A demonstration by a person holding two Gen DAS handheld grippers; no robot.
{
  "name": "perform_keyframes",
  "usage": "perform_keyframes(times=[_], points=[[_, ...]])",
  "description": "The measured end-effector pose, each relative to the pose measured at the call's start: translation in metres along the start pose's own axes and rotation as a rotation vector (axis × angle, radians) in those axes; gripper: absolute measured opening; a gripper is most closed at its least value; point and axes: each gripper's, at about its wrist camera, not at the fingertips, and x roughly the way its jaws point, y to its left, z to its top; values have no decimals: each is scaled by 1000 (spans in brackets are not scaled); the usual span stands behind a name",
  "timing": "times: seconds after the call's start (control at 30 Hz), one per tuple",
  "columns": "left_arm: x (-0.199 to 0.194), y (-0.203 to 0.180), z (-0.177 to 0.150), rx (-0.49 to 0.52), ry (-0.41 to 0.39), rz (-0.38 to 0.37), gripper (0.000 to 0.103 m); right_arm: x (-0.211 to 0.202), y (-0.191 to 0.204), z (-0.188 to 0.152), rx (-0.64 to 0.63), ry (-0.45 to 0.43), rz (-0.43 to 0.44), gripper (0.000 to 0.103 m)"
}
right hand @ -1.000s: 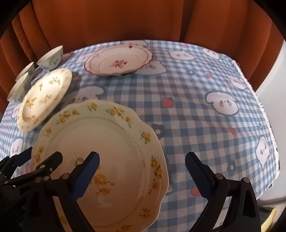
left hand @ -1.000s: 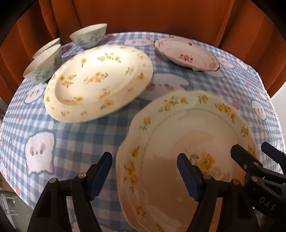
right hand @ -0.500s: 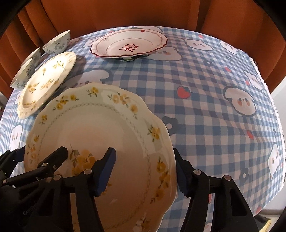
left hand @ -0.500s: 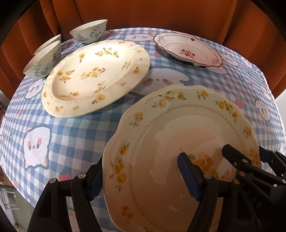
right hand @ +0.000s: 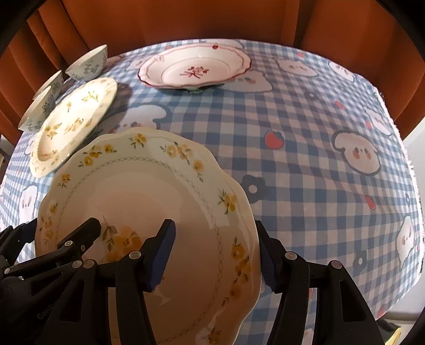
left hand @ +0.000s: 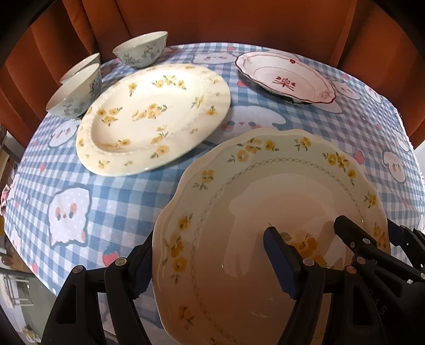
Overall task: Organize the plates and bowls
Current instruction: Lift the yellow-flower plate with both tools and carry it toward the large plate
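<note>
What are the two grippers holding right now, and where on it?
Both grip the scalloped plate by opposite rims: left gripper its left edge, right gripper its right edge.

Nearest on the table (right hand: 305, 148) sits a scalloped plate (left hand: 265, 212). A second plate (left hand: 154, 119) lies behind it to the left, three bowls (left hand: 140, 51) beyond that, a third plate (left hand: 285, 77) behind right.

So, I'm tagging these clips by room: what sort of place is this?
Probably a home dining spot: a table with a checked cartoon tablecloth, set with flowered plates and small bowls, and orange curtains behind.
</note>
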Motion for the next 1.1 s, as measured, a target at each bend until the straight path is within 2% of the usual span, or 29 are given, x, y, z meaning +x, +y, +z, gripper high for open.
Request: perform_keyframes(times=[0.1, 0.47, 1.1], points=[[-6, 4, -3, 23, -19, 2, 77, -4, 4, -1, 14, -6, -9, 63], [-13, 46, -5, 95, -34, -79, 77, -24, 45, -13, 86, -38, -91, 63], [-20, 178, 6, 154, -52, -104, 77, -33, 181, -17, 157, -71, -114, 63]])
